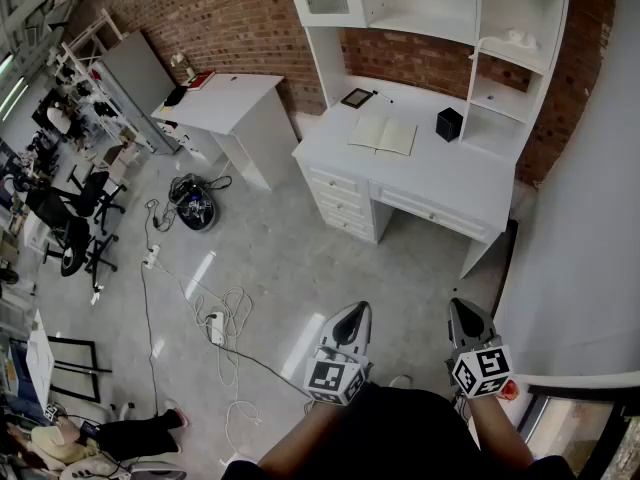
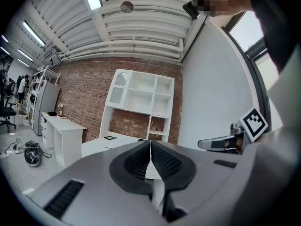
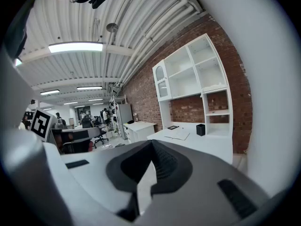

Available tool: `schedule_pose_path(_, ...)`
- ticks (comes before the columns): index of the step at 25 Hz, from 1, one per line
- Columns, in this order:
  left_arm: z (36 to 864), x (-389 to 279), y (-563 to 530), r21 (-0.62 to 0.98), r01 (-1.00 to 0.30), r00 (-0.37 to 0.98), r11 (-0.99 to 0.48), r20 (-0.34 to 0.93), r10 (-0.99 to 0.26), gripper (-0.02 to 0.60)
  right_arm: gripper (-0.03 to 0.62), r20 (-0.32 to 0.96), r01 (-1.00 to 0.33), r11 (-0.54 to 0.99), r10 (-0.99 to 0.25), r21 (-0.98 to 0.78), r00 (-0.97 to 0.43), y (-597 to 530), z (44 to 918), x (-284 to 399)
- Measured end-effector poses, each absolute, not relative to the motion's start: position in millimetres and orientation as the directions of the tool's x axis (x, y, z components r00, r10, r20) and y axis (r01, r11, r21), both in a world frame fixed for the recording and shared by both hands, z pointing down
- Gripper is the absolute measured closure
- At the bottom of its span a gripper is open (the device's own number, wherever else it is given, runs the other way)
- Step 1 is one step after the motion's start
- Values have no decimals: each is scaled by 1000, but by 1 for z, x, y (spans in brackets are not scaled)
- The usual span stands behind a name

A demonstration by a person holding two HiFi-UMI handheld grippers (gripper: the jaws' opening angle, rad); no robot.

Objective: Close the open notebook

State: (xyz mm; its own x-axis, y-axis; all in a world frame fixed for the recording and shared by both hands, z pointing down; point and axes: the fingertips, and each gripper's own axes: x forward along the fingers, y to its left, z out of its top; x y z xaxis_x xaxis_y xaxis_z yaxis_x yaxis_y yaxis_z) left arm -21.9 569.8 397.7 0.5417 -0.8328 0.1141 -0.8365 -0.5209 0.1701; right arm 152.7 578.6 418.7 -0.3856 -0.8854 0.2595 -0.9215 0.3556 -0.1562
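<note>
The open notebook (image 1: pixel 383 135) lies flat on a white desk with a hutch (image 1: pixel 420 183) against the brick wall, far ahead of me. The right gripper view shows the notebook (image 3: pixel 178 135) small, on the desk top. My left gripper (image 1: pixel 354 310) and right gripper (image 1: pixel 463 306) are held side by side close to my body, over the floor and well short of the desk. Both have their jaws shut with nothing between them. The left gripper (image 2: pixel 150 142) and the right gripper (image 3: pixel 151 142) point roughly level at the desk.
On the desk stand a black cup (image 1: pixel 449 124) and a black-framed tablet (image 1: pixel 357 97). A second white table (image 1: pixel 225 98) stands to the left. Cables and a power strip (image 1: pixel 215 328) lie on the floor beside a dark bag (image 1: pixel 195 213). A white wall (image 1: pixel 590 228) runs along the right.
</note>
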Motion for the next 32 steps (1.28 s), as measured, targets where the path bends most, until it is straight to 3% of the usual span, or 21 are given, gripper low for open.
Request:
schedule_pose_path(14, 409, -12, 591, 172, -849, 520, -499, 109, -847, 571, 597, 243, -903, 389, -872, -183, -425, 593, 427, 158)
schedule_pose_path(21, 408, -21, 597, 137, -878, 474, -459, 109, -874, 566, 594, 276, -950, 276, -911, -147, -307, 593, 431, 177)
schedule_pose_path(23, 407, -25, 596, 140, -882, 466, -450, 108, -878, 466, 451, 278, -952, 267, -913, -146, -299, 591, 429, 178)
schedule_pose_path(24, 407, -28, 595, 147, -882, 465, -448, 107, -879, 423, 414, 277, -952, 268, -913, -147, -300, 590, 429, 179)
schedule_pose_path(28, 412, -33, 595, 150, -882, 463, -446, 106, -880, 344, 365, 279, -947, 280, -907, -156, -314, 596, 435, 179)
schedule_pose_path(32, 419, -35, 596, 146, -883, 462, -445, 112, -880, 327, 350, 285, -943, 285, -902, -174, -325, 600, 445, 180)
